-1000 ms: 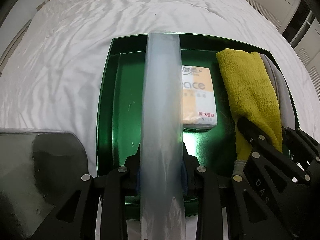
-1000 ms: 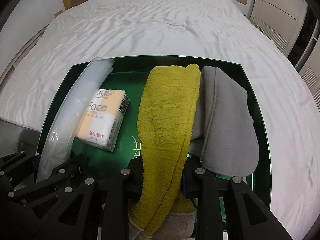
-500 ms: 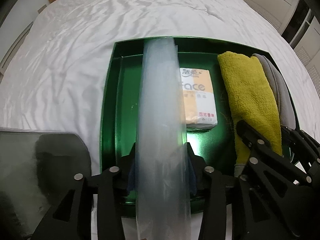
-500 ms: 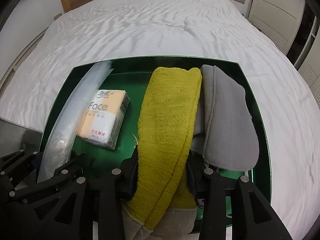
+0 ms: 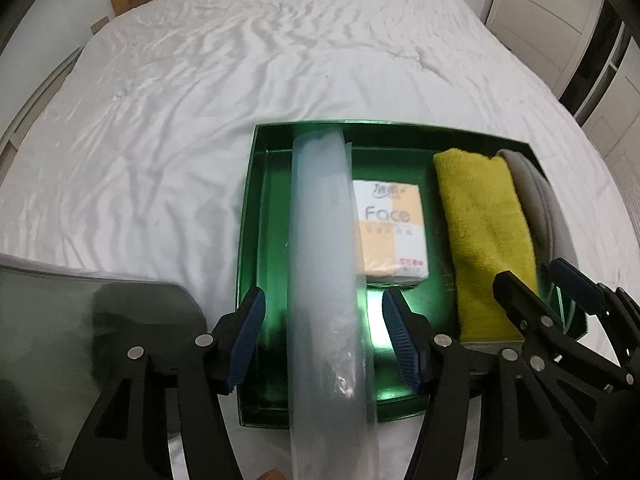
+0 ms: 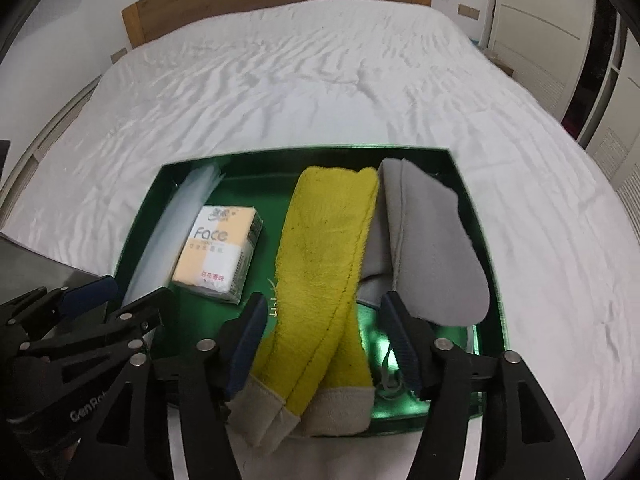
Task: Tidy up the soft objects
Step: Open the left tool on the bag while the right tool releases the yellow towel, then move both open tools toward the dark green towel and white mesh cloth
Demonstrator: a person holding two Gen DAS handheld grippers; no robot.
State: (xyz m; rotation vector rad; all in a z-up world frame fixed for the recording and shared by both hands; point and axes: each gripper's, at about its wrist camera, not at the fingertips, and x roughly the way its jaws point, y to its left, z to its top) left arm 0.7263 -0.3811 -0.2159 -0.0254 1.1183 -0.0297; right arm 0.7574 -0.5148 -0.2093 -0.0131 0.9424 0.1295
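A green tray (image 5: 249,216) lies on a white bed. Inside, from left to right, lie a long translucent plastic roll (image 5: 324,240), an orange-and-white tissue pack (image 5: 390,236), a yellow towel (image 5: 484,232) and a grey cloth (image 5: 538,196). My left gripper (image 5: 324,338) straddles the roll's near end. Its jaws are opening, and both pads stand clear of the plastic. My right gripper (image 6: 324,340) straddles the yellow towel (image 6: 332,248). Its jaws are opening too, with a gap at the right pad. The towel's near end hangs over the tray's (image 6: 304,151) front rim.
A dark grey glossy panel (image 5: 100,320) lies on the bed at the tray's left. The wrinkled white sheet (image 5: 280,60) stretches back to a wooden headboard (image 6: 276,4). White cupboard doors (image 6: 540,20) stand at the right. Each gripper appears in the other's view, close alongside.
Both grippers have opened, letting go of the plastic roll and the yellow towel. Both have lifted and drawn back a little; the roll and the towel stay in the tray.
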